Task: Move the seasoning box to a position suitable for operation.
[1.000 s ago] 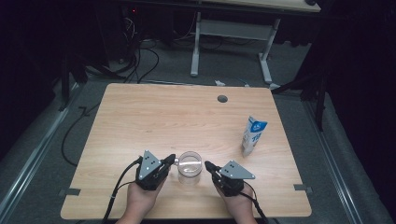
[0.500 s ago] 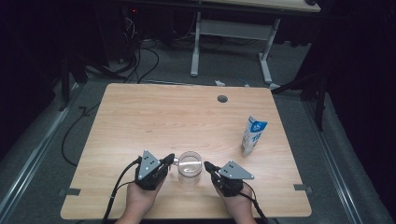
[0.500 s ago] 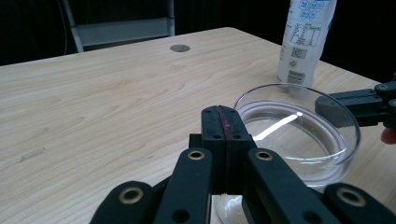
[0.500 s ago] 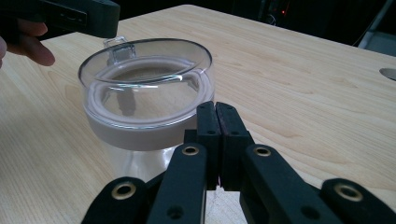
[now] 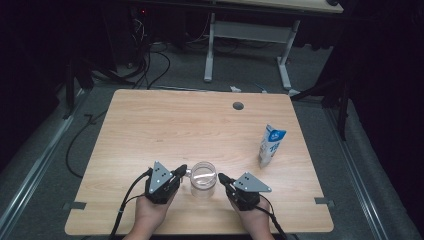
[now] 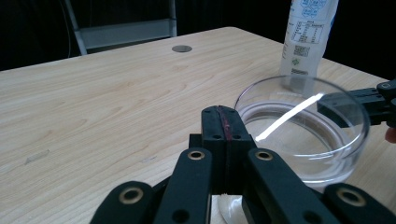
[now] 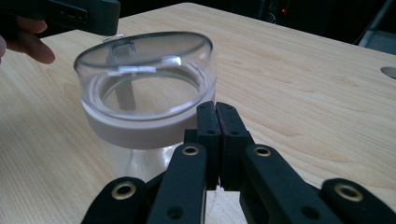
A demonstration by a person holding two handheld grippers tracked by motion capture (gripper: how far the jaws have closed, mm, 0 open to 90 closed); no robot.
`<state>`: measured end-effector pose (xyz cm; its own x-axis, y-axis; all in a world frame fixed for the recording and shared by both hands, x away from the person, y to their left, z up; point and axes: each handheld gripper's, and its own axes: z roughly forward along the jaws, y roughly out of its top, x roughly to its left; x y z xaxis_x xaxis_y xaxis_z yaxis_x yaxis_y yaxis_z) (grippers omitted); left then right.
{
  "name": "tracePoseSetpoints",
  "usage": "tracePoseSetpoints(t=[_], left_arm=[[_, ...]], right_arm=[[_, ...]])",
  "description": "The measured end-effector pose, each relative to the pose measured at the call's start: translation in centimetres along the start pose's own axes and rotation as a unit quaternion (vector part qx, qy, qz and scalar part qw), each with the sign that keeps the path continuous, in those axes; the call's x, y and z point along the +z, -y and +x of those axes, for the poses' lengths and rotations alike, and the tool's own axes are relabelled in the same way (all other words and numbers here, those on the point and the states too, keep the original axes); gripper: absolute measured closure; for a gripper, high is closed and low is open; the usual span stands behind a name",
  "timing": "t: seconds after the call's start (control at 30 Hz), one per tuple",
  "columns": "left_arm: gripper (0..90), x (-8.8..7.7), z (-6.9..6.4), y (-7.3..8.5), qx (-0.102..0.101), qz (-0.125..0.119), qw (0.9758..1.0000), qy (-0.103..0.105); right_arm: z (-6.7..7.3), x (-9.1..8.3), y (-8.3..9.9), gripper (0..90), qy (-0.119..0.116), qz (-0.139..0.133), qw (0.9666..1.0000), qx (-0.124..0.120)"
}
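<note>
A clear jar with a transparent lid (image 5: 203, 177) stands near the table's front edge, between my two grippers. My left gripper (image 5: 181, 170) rests on the table just left of the jar, jaws pressed together with nothing between them. The right gripper (image 5: 222, 177) lies just right of the jar, also shut and empty. From the left gripper view, the shut jaws (image 6: 224, 125) point at the jar's lid (image 6: 303, 126). The right gripper view has its jaws (image 7: 215, 116) closed right by the jar's white collar (image 7: 140, 128). A blue and white milk carton (image 5: 271, 145) stands upright to the right.
The wooden table (image 5: 165, 125) has a round cable hole (image 5: 238, 106) near its far edge. Cables trail off the front edge from both grippers. Beyond the table stands a desk frame (image 5: 247, 40) on a dark floor.
</note>
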<state>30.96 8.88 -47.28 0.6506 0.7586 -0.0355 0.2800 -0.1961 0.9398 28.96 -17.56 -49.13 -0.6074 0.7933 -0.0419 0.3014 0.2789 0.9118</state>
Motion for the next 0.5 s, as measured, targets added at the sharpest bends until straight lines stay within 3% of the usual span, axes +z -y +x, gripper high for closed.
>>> tracePoseSetpoints(t=[0.5], left_arm=[[90.0,0.04,0.05,0.04,0.002,0.001,1.0,0.0]], right_arm=[[0.66,-0.29,-0.56,89.7,-0.01,-0.015,0.9998,-0.011]])
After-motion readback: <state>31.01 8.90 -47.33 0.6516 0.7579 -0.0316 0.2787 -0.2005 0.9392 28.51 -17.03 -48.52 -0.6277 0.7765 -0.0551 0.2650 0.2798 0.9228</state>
